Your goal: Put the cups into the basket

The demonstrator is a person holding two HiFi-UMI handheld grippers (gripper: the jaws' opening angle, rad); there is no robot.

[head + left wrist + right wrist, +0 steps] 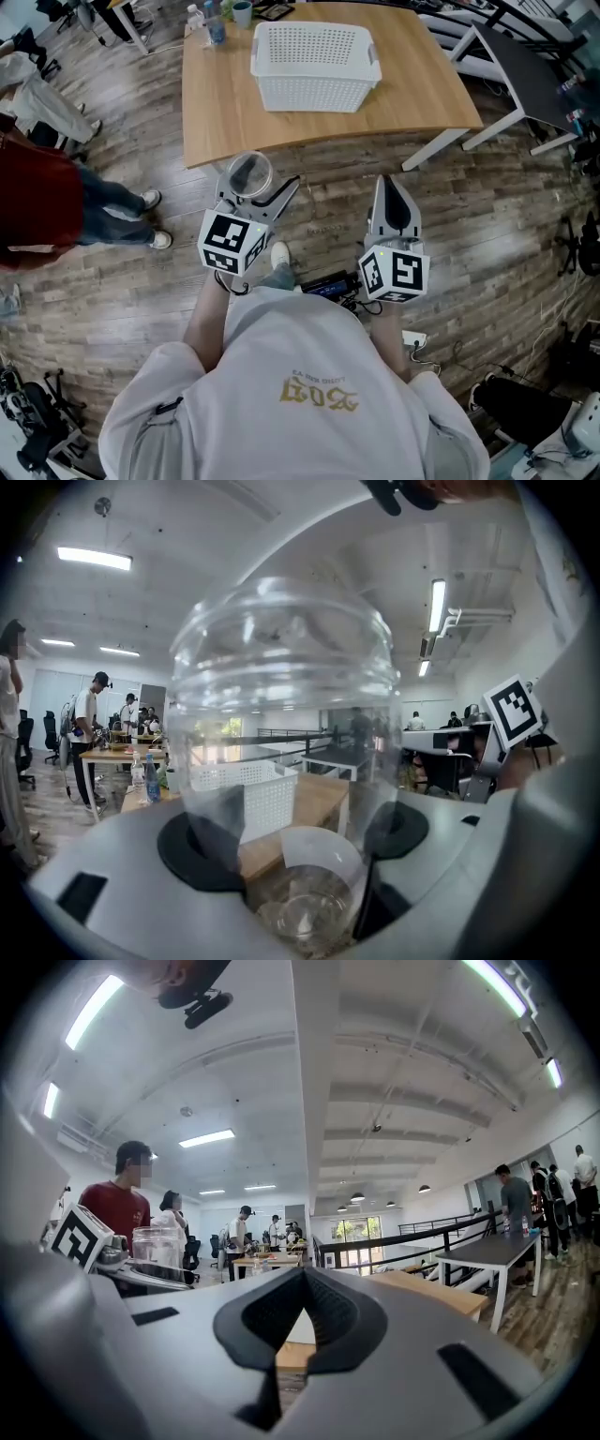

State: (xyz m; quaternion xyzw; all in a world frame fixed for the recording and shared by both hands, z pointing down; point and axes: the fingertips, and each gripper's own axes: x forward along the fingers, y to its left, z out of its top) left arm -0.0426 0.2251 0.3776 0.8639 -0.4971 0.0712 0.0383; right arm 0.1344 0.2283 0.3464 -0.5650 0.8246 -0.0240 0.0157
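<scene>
Your left gripper (257,191) has its 2 jaws wide apart but pressed on the sides of 1 clear thin-walled plastic cup (281,714), carried in the air before the light wooden table (225,112) and well apart from the white perforated plastic basket (314,94). Your right gripper (392,202) is closed on nothing. The cup looks light, slippery and easy to crush, so I think a gentle hold at mid-wall is best; it stands upright, long axis vertical, and the mouth seems to face up.

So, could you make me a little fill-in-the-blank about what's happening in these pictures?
The left gripper grips a clear ____.
The jaws of the right gripper are shut on ____.
The white basket stands on a wooden ____.
Missing words: cup; nothing; table.
</scene>
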